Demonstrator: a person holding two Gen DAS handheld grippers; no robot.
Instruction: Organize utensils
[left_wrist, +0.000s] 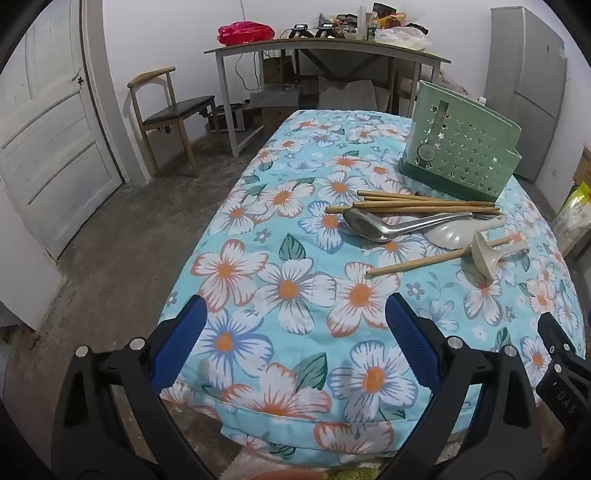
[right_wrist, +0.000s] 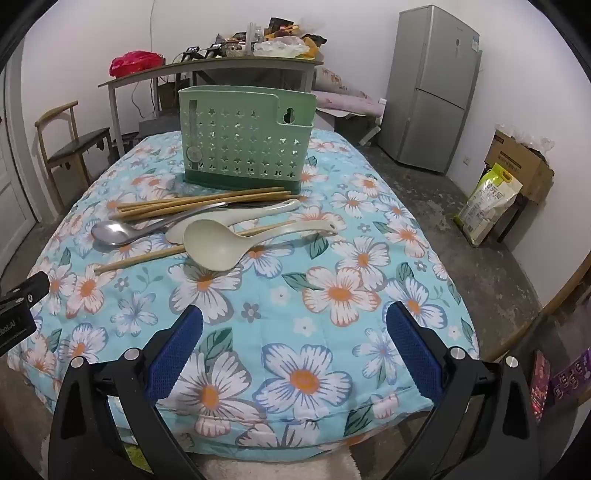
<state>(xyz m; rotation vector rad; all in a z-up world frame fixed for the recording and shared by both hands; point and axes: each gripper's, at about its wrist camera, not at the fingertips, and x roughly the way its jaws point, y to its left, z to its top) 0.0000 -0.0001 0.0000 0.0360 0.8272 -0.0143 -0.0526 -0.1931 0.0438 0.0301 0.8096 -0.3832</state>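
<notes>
A green perforated utensil holder (right_wrist: 245, 138) (left_wrist: 461, 147) stands upright at the far end of the flower-cloth table (right_wrist: 332, 314) (left_wrist: 258, 295). In front of it lie several wooden chopsticks (right_wrist: 199, 205) (left_wrist: 424, 205), a metal spoon (right_wrist: 114, 232) (left_wrist: 369, 225), a beige ladle (right_wrist: 216, 245) (left_wrist: 485, 258) and a pale rice spoon (right_wrist: 258, 214) (left_wrist: 454, 232). One chopstick (right_wrist: 140, 260) (left_wrist: 417, 262) lies apart under the ladle. My left gripper (left_wrist: 295, 325) and right gripper (right_wrist: 295, 328) hover open over the near cloth, nothing between their blue pads.
Behind the table stand a grey desk (left_wrist: 325, 48) piled with clutter, a wooden chair (left_wrist: 173, 110) and a white door (left_wrist: 48, 129) at left. A grey fridge (right_wrist: 432, 85), a cardboard box (right_wrist: 517, 162) and a bag (right_wrist: 487, 203) are at right.
</notes>
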